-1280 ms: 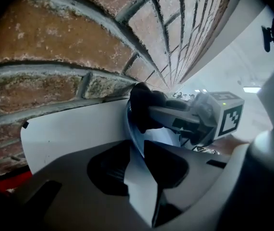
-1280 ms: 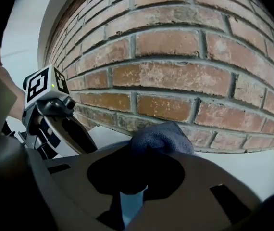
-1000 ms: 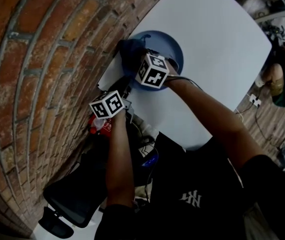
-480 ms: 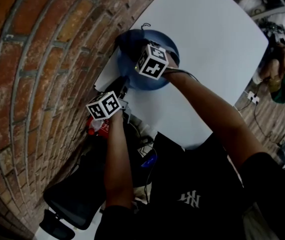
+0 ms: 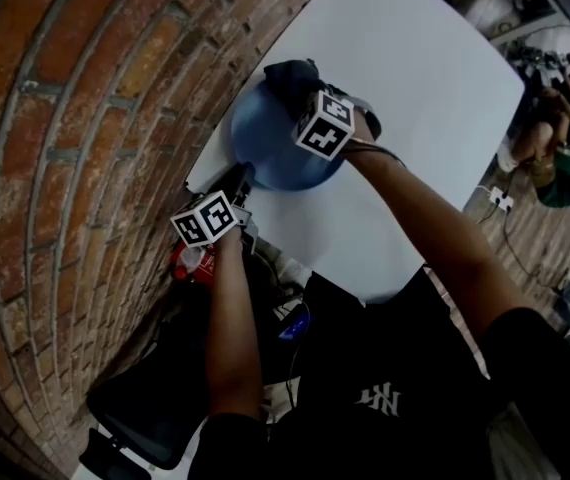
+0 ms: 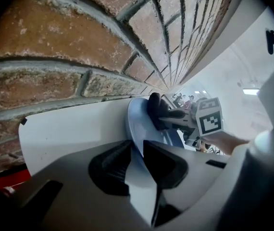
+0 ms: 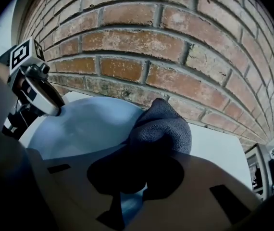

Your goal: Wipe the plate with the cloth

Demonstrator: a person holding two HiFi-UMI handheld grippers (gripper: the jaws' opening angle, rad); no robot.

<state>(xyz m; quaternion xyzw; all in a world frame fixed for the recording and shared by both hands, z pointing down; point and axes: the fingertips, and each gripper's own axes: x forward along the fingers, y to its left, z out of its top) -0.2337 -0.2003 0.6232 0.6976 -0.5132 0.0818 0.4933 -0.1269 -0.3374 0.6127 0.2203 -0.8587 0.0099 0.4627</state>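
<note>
Two grips: we have both sets of jaws clamped, each on its own thing.
Left fingers: the dark pads of our left gripper pinch the near rim of the plate, which runs straight between them. They have just been closing a little further on it.
Right fingers: the pads of our right gripper are clenched on the cloth, and a wad of it bulges out past the tips.
Cloth look: dark blue-grey with a coarse knitted weave, bunched into a rounded lump with soft folds.
Cloth place: it presses on the plate's far part, the side towards the brick wall, opposite the rim that our left gripper pinches.
Plate look: round, pale blue, smooth and shallow, with a dull sheen across its face and a thin, lighter edge.
Plate place: on the white table, at the edge that runs along the brick wall and near the table's closest corner. We cannot tell whether it lies flat or is tipped up.
Grippers to each other: apart, at opposite sides of the plate, each marker cube facing up in the head view.
Arms: our left forearm runs beside the wall, and our right crosses the table to the plate.
</note>
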